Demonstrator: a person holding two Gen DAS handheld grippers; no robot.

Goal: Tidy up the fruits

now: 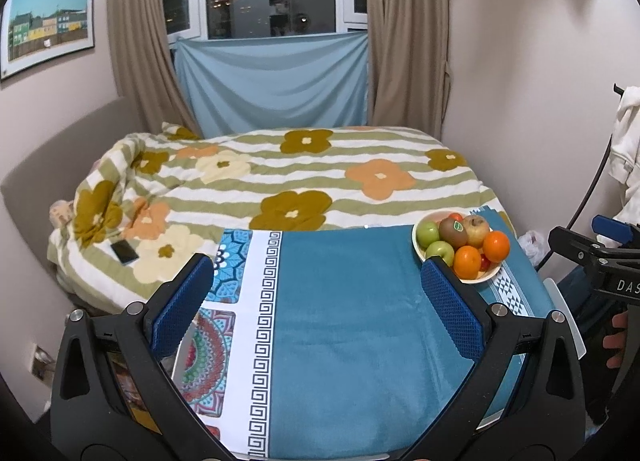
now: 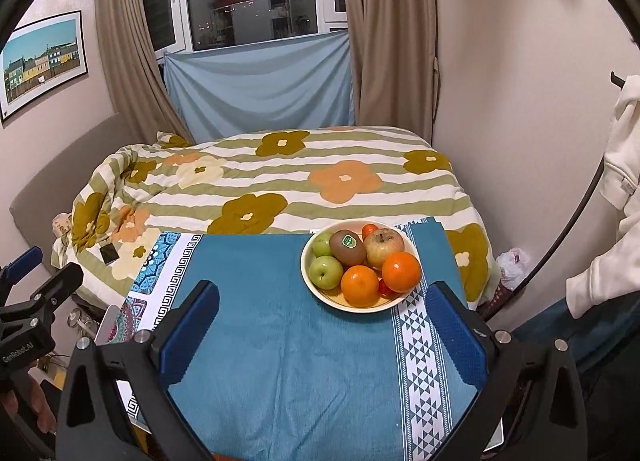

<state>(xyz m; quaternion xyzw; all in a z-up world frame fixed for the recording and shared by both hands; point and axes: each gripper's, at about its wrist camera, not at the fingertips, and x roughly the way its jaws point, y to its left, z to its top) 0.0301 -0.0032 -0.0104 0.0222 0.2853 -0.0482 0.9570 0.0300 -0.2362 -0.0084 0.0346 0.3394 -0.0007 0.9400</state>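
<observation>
Blue-padded jaws of the right gripper [image 2: 320,341] stand wide and empty, low in the frame, over bare teal cloth [image 2: 280,361]. The left gripper [image 1: 320,309] is equally wide and empty. The fruit bowl [image 2: 316,293] sits just beyond the right jaws, above centre, holding 2 oranges, 2 green apples, a kiwi [image 2: 347,248] and a reddish apple. Judged next step: approach the nearest orange [image 2: 359,286] from above, jaws straddling it, clear of the rim. Neighbouring fruit crowds the grip. A phone [image 2: 109,253] lies on the quilt at left.
</observation>
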